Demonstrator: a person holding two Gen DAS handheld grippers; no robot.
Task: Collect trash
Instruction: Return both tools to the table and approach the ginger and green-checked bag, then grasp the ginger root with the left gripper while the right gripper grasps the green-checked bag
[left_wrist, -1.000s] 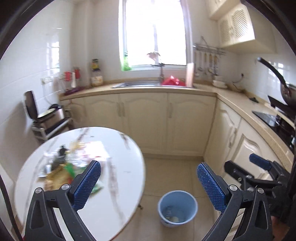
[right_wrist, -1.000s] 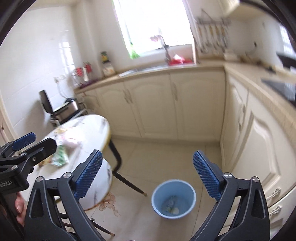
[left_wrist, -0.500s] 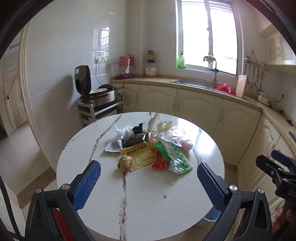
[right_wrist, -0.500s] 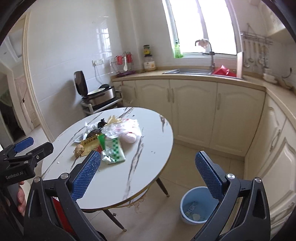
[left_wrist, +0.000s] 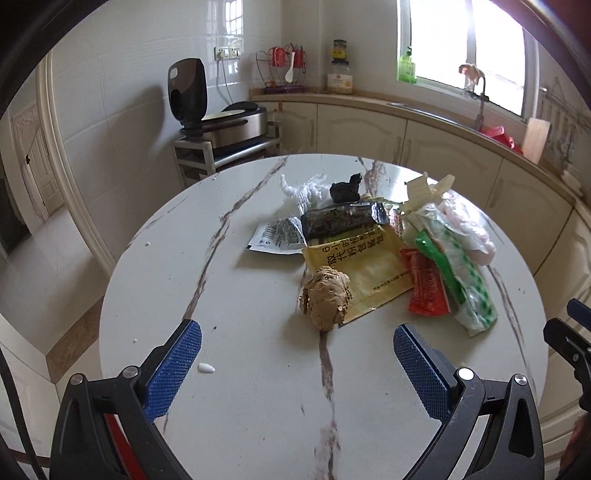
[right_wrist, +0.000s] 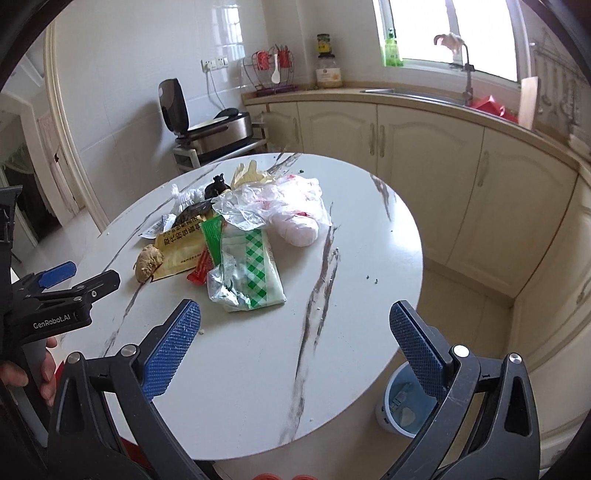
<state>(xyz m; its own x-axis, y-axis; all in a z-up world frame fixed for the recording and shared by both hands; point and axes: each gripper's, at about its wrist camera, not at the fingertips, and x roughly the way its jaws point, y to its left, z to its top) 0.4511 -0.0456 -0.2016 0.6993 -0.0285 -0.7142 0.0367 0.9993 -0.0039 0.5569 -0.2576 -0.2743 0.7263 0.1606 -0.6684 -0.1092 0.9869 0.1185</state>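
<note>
Trash pile mid-desk, toward far right: wrappers, bags, tissue. Brown lump nearest, resting on yellow packet edge. Left tool jaws wide, empty, hovering over near side of desk. Right tool wide, empty. Blue bin on floor, near right of desk. Judgement: take lump first; straddle it fully, close low so packet stays put.
</note>
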